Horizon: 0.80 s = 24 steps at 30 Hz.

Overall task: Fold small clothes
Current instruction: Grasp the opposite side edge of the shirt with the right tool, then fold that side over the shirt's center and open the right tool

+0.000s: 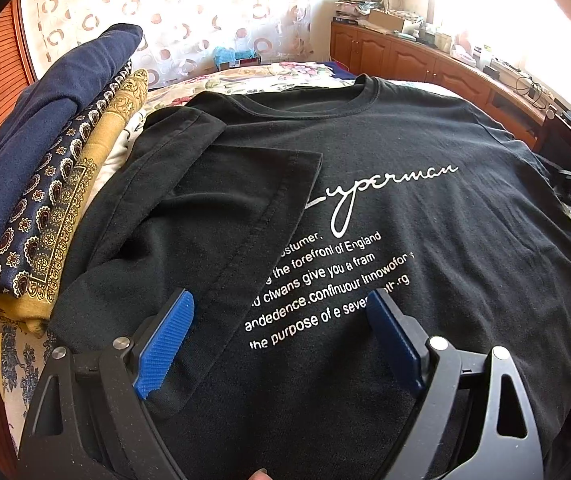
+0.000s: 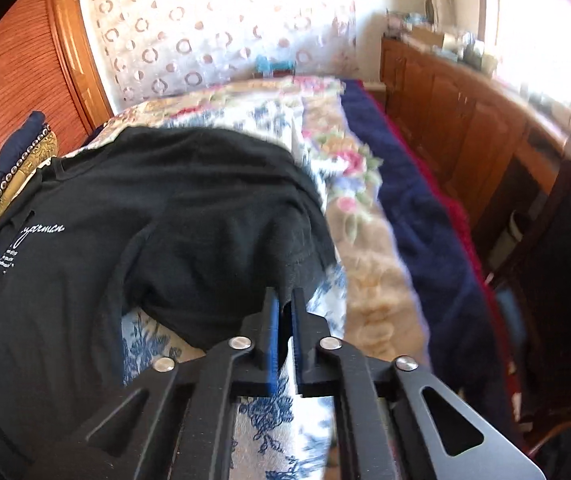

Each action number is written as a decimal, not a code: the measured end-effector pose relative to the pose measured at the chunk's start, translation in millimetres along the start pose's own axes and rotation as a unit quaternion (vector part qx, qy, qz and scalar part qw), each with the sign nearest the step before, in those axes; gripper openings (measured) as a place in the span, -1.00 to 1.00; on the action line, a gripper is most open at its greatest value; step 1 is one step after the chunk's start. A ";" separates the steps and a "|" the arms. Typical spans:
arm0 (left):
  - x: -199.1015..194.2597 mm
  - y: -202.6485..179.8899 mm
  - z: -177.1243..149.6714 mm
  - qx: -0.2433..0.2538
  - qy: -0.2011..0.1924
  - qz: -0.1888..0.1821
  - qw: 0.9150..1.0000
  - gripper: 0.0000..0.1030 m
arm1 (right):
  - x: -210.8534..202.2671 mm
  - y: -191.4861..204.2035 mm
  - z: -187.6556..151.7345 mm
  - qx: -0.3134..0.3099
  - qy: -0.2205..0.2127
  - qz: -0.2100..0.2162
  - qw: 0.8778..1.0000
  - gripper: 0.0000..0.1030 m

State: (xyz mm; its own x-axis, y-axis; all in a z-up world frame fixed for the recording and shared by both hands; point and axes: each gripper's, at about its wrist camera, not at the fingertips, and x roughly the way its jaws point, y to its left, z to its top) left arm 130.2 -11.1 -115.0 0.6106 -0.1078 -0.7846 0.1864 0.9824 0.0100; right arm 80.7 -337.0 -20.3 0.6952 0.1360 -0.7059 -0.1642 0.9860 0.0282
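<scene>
A black t-shirt [image 1: 405, 184] with white print lies face up on the bed, its left sleeve and side folded in over the chest. My left gripper [image 1: 281, 300] is open just above the shirt's lower middle, holding nothing. In the right wrist view my right gripper [image 2: 284, 294] is shut on the right edge of the black t-shirt [image 2: 189, 208] and lifts it off the bedspread, so the cloth drapes up from the bed.
A stack of folded clothes [image 1: 45, 168], navy on top, then patterned and mustard, sits left of the shirt. The floral bedspread [image 2: 365, 248] lies under everything, with a navy blanket [image 2: 425, 216] along its right edge. Wooden cabinets [image 1: 425, 60] line the far right.
</scene>
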 end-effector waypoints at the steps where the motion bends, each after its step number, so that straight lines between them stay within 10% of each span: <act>1: 0.0 -0.1 0.1 0.000 0.000 0.000 1.000 0.72 | -2.3 3.0 -0.1 -0.009 -0.011 -0.014 1.000 -0.91; 10: -16.9 4.6 1.1 -0.021 -0.037 0.003 0.999 0.73 | -51.4 65.7 19.3 -0.078 -0.108 -0.002 0.991 -0.91; 19: -87.9 11.5 10.0 -0.065 -0.143 -0.003 0.988 0.73 | -59.4 188.4 15.7 -0.197 -0.100 0.120 0.968 -0.91; 24: -103.5 4.3 4.3 -0.052 -0.157 -0.010 0.986 0.73 | -53.4 179.8 -1.8 -0.177 -0.098 0.132 0.970 -0.11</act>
State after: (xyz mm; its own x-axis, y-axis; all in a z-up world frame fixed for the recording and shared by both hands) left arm 71.1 3.7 -31.1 0.8194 -0.1528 -0.5525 0.1310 0.9882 -0.0790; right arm 12.7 -167.1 21.2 0.7100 0.4291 -0.5584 -0.5605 0.8244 -0.0790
